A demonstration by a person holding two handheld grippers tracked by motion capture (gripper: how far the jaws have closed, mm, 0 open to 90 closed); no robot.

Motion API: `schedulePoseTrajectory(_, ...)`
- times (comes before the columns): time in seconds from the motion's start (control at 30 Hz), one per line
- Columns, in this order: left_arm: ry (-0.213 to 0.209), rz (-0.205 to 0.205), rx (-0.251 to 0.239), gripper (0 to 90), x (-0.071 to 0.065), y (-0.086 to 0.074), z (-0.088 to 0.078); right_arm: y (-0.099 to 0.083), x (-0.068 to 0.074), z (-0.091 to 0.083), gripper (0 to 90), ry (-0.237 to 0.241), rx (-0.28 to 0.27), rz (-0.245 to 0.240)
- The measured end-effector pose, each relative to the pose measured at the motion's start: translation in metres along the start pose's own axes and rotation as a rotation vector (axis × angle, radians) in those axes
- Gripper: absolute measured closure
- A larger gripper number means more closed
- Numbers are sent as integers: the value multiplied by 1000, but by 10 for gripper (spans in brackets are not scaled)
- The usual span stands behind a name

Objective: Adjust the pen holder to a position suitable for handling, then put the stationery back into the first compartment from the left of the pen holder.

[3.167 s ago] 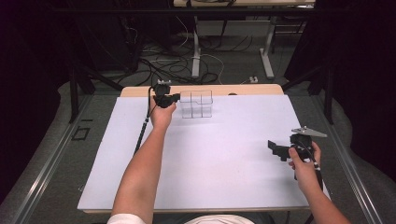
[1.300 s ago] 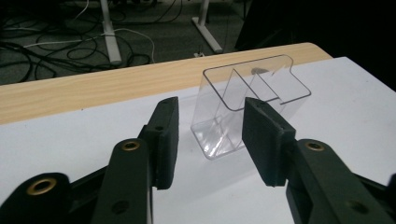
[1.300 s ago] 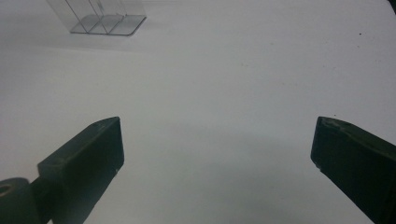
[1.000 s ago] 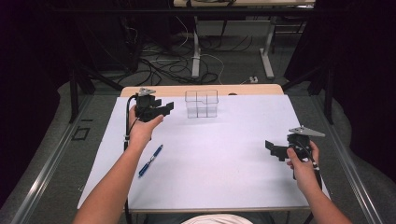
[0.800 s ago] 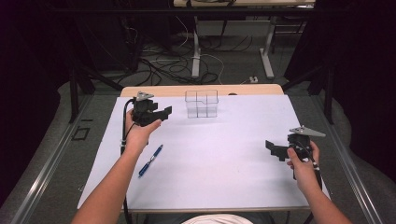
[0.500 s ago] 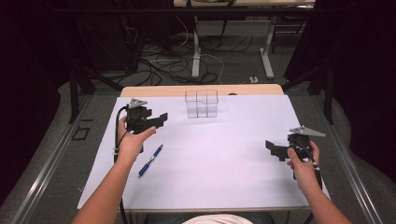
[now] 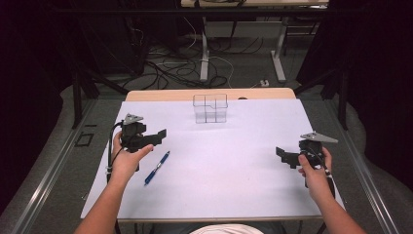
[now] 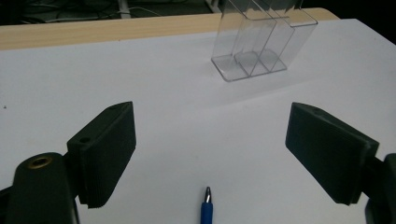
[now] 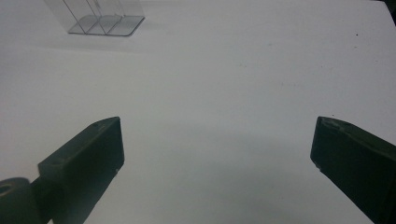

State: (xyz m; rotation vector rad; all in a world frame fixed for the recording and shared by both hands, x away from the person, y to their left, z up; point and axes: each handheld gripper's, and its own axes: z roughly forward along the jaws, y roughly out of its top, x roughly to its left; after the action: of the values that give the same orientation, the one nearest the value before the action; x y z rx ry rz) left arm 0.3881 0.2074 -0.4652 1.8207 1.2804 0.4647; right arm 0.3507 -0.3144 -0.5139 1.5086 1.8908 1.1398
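Both grippers, left gripper (image 7: pixel 157 134) and right gripper (image 7: pixel 284 155), gape empty; the blue pen (image 7: pixel 157 167) lies near-left, probably awaiting pickup.

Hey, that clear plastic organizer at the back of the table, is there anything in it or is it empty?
Empty. The clear organizer stands upright, and the left gripper view shows bare compartments. The blue pen lies on the white sheet.

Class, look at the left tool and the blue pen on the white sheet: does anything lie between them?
Nothing visible does. The pen lies alone on the white sheet, just below the open left tool, with bare sheet between the two.
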Motion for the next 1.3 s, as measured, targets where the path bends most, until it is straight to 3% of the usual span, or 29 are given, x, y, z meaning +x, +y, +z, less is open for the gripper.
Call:
schedulePoseTrajectory(0.17,3,27,49,125,-3,-5,1,0,0,0,24,0,5,2)
schedulePoseTrajectory(0.33,21,87,99,131,-6,-8,1,0,0,1,24,5,5,3)
schedulePoseTrajectory(0.57,19,106,138,160,-6,-15,-3,0,0,1,24,5,5,-5)
schedulePoseTrajectory(0.9,1,95,223,223,0,-23,-5,0,-1,1,28,4,7,-8)
schedulePoseTrajectory(1.3,23,96,339,321,5,-33,-3,-1,0,2,31,4,13,-8)
